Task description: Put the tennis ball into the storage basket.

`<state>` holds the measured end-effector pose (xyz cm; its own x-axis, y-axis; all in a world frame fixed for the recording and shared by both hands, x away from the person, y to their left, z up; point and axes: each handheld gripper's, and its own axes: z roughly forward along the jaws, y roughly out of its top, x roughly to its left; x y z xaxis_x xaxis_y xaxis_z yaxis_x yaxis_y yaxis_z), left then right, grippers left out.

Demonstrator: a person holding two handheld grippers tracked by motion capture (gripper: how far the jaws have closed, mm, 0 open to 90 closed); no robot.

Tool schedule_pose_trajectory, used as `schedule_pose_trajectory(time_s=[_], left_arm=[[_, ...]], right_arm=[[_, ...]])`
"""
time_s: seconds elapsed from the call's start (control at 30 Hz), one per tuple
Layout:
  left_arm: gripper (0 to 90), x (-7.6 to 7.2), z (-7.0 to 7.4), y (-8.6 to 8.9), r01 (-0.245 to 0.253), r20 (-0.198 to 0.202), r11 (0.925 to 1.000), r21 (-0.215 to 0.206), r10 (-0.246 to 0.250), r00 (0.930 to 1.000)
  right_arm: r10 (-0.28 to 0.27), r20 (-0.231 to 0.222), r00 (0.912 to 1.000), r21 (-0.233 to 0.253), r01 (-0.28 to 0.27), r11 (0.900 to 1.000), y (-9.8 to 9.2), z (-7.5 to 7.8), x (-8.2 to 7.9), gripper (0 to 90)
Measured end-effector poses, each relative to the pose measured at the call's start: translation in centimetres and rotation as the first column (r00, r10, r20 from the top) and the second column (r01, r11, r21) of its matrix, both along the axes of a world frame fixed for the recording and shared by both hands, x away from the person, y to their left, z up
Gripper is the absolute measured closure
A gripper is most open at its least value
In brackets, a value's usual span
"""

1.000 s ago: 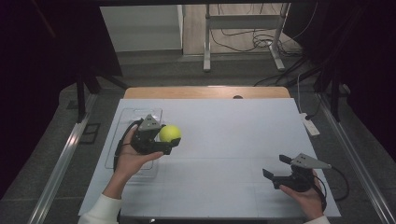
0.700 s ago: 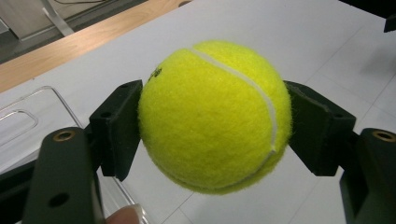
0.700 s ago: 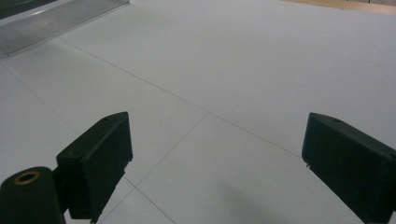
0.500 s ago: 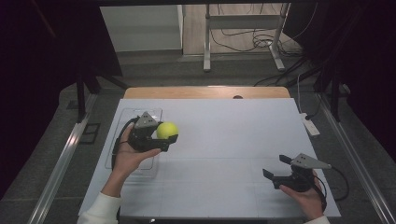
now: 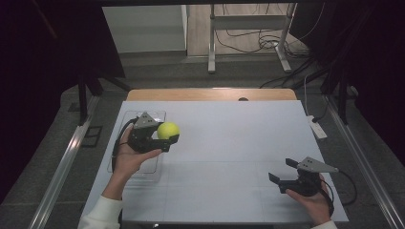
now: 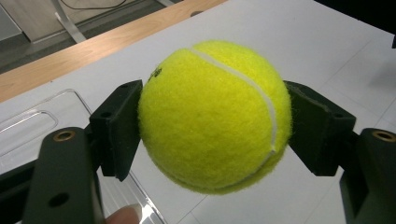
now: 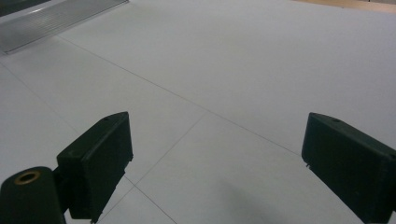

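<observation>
A yellow tennis ball is clamped between the jaws of my left gripper, held above the left side of the white table. Both black pads press on the ball's sides. Below the hand lies a clear plastic tray. My right gripper rests low near the table's front right, open, with bare tabletop between its jaws.
A wooden strip borders the table's far edge. A white power strip sits off the right edge. Metal rails run along the floor on both sides. A desk frame stands beyond the table.
My left gripper has drifted slightly left and toward the far side with the ball still in it. The right gripper has stayed put.
</observation>
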<state>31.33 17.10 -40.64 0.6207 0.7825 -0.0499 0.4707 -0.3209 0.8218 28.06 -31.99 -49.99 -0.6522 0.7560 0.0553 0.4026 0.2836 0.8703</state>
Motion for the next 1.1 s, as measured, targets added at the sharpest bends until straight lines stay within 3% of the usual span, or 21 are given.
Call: schedule_pose_trajectory(time_s=[1.1], left_arm=[[26.6,1.8,-1.0,3.0,-0.110,-0.013,0.9934,-0.033,0.109,0.9939]], right_arm=[[-0.005,-0.004,1.0000,-0.001,0.005,1.000,-0.1,-0.1,0.0,8.9]])
